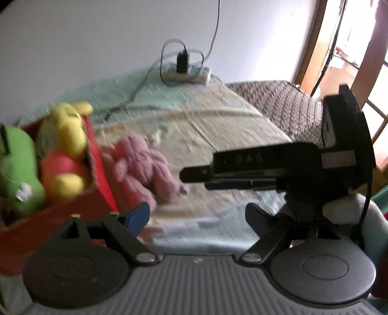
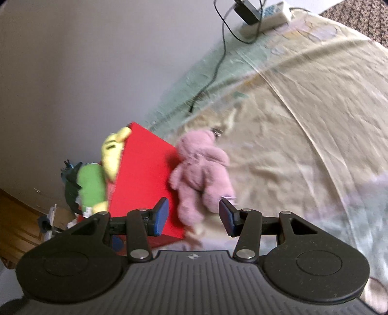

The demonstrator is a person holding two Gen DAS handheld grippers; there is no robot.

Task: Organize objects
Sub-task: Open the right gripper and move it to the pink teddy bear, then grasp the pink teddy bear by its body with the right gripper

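Blurred frames: one pink knitted plush bear (image 2: pixel 201 174) lies on the bed (image 2: pixel 303 121) beside the red cardboard box (image 2: pixel 145 179) holding two half-hidden plushes, both hand-held grippers released, right hand-held gripper (image 2: pixel 192 216) near it.

1. The right hand-held gripper (image 2: pixel 193 216) has its jaws spread wide, blue pads facing each other, nothing between them.
2. A pink plush bear (image 2: pixel 201 174) lies on the bed (image 2: pixel 303 121) just ahead of the hand-held gripper, its lower legs reaching toward the gap between the fingers without touching either pad.
3. To the left of the bear, touching it, stands a red box (image 2: pixel 143 179), its near corner behind the left finger (image 2: pixel 161 216).
4. A yellow plush toy (image 2: pixel 112 155) and a green plush toy (image 2: pixel 91 186) stick out of the box on its far left side.
5. Far ahead, a white power strip (image 2: pixel 266 19) with a black adapter (image 2: pixel 247 9) rests on the bed; a dark cable (image 2: pixel 213 70) trails from it.
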